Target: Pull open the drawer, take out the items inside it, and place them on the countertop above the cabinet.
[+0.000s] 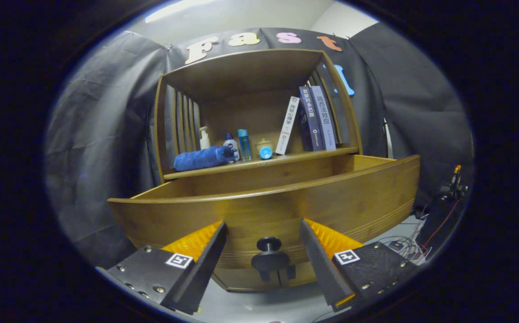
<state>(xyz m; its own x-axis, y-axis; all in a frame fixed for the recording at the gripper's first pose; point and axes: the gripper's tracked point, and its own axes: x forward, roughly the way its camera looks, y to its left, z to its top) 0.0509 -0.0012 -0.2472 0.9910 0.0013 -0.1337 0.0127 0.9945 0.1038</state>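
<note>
Your tool (266, 251) stood wide open, holding nothing, its fingers (205, 255) spread either side of the drawer's dark knob (269, 255) without touching it. The drawer (286, 206) was pulled out toward you below the table (259, 163), where a rolled blue towel (203, 158), small bottles (237, 146) and leaning books (313, 119) sat.

Camera rides on the claw (263, 233), looking forward along its two spread fingers. Faces the drawer (268, 211) front head-on from close and slightly low, knob (269, 256) between the fingers; shelf (259, 159) with books (315, 119) beyond, higher up.
</note>
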